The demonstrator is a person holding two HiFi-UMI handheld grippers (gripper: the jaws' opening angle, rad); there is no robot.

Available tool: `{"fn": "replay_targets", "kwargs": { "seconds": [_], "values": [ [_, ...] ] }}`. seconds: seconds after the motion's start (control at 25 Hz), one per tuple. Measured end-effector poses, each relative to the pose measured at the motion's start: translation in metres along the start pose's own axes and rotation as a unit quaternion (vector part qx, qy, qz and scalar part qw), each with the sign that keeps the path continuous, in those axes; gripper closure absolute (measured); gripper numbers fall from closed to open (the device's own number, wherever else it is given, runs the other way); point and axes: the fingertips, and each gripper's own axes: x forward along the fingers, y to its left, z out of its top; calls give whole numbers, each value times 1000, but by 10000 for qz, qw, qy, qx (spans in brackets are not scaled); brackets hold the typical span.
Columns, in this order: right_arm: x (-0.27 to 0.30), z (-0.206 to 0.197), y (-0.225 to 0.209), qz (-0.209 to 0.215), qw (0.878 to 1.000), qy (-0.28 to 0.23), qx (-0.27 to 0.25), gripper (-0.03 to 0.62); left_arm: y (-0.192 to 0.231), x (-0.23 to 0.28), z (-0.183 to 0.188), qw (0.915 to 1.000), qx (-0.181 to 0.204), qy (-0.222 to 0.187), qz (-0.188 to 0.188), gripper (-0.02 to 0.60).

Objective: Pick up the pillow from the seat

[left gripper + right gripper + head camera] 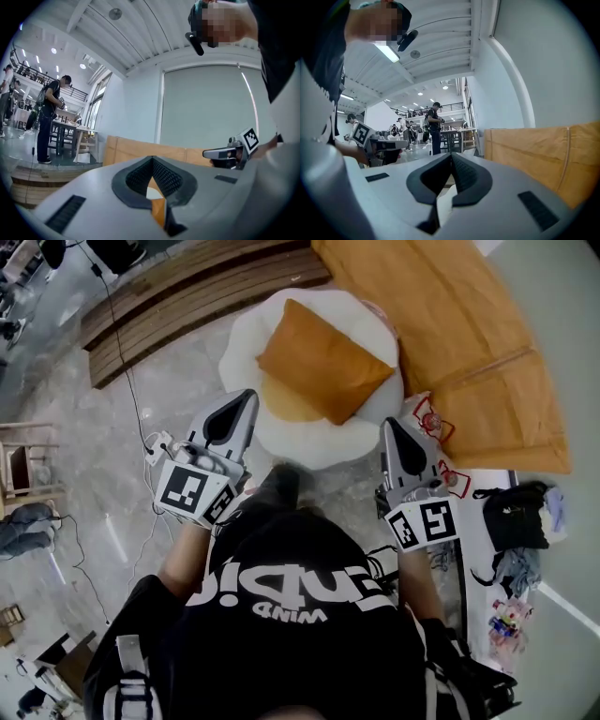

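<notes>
Fingers (174,180) shut and empty on our left gripper (249,397) and right gripper (386,425), so we judge this the approach step: the orange pillow (323,360) lies untouched on the white seat (242,345) just ahead of both tips, and next we need them opened to flank it.

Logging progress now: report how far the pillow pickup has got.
Done: nothing; the orange pillow lies on the white seat. In hand: left gripper and right gripper, both shut and empty, pointing toward the seat. Left: open fingers, grasp the pillow, lift it.
</notes>
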Motion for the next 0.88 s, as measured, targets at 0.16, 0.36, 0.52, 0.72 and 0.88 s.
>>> {"fn": "replay_targets", "kwargs": {
  "seconds": [0.16, 0.36, 0.52, 0.72, 0.88],
  "values": [
    [42, 11, -2, -58, 10000, -31, -44, 572, 30, 26, 9, 9996, -28, -70, -265, 574],
    [81, 22, -2, -173, 9997, -63, -140, 572, 63, 51, 19, 9989, -27, -129, -441, 574],
    [96, 29, -7, -312, 9992, -33, -266, 572, 73, 69, 27, 9976, 113, -155, -659, 574],
    [103, 41, -25, -484, 9979, -117, -407, 572, 77, 90, 35, 9973, 105, -233, -682, 574],
    [108, 52, -43, -589, 9968, -264, -472, 572, 73, 103, 45, 9966, 221, -368, -704, 574]
  ]
}}
